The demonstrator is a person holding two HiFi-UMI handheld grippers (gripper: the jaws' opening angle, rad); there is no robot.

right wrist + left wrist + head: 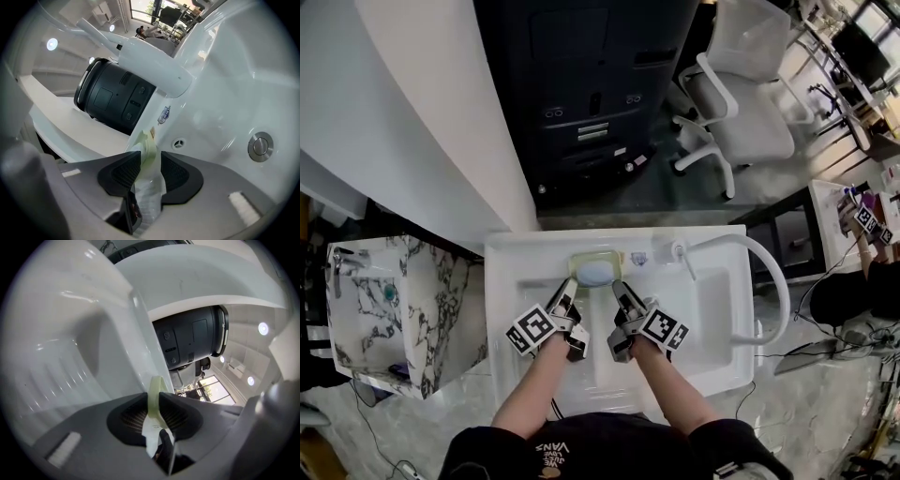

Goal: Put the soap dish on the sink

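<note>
A pale green soap dish with a blue bar of soap rests on the back ledge of the white sink, level with the basin's far wall. My left gripper is at the dish's left end. In the left gripper view its pads are pressed onto the thin green rim. My right gripper is at the dish's right end. There the rim stands between the jaws against one pad, with a gap to the other pad.
A white curved faucet rises at the sink's right. The basin drain and overflow hole lie below the ledge. A black machine stands behind the sink, a white chair beside it. A marbled basin is at the left.
</note>
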